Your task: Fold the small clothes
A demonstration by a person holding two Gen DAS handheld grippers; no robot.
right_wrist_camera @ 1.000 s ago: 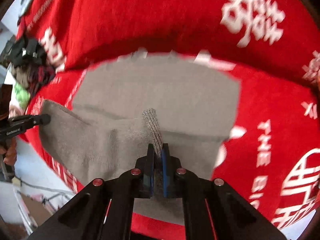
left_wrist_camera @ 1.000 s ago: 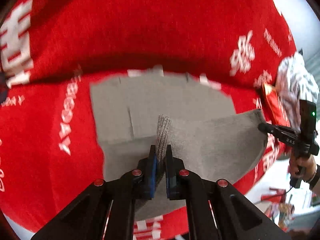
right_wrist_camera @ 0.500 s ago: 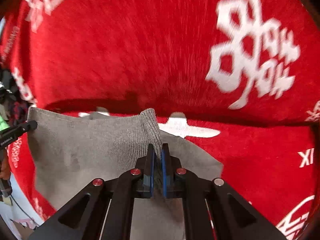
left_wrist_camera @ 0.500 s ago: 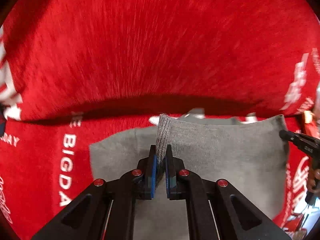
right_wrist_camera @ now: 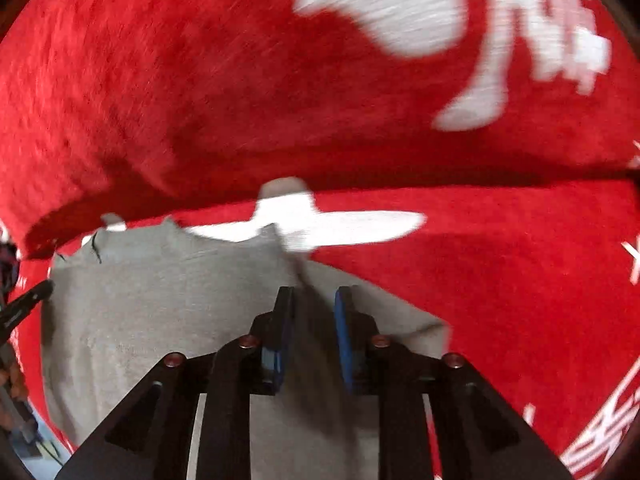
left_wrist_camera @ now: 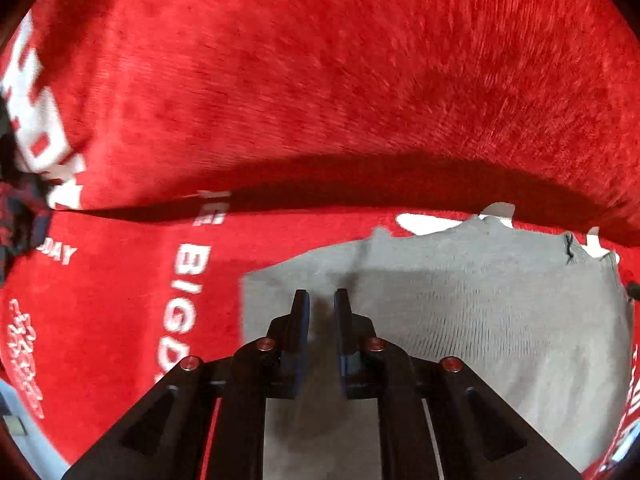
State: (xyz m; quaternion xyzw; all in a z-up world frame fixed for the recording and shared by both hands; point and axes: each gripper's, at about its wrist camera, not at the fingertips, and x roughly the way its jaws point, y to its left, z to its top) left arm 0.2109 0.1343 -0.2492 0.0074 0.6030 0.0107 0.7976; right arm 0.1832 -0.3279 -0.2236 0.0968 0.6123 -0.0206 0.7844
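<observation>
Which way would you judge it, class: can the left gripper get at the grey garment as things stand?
Probably yes. The left gripper is open directly over the grey garment, which lies flat on the red cloth, nothing between them.

The near end of the grey garment (left_wrist_camera: 460, 320) lies hidden under the black arms of the left tongs (left_wrist_camera: 320, 300), and the picture's lower edge cuts it off. In the right wrist view the white print (right_wrist_camera: 460, 32) on the red cloth (right_wrist_camera: 200, 80) is smeared by blur (no character can be read). At that view's left edge only the tip of the other tongs shows, and the dark bundle (left_wrist_camera: 16, 216) at the left wrist view's left border is too cropped to identify.
</observation>
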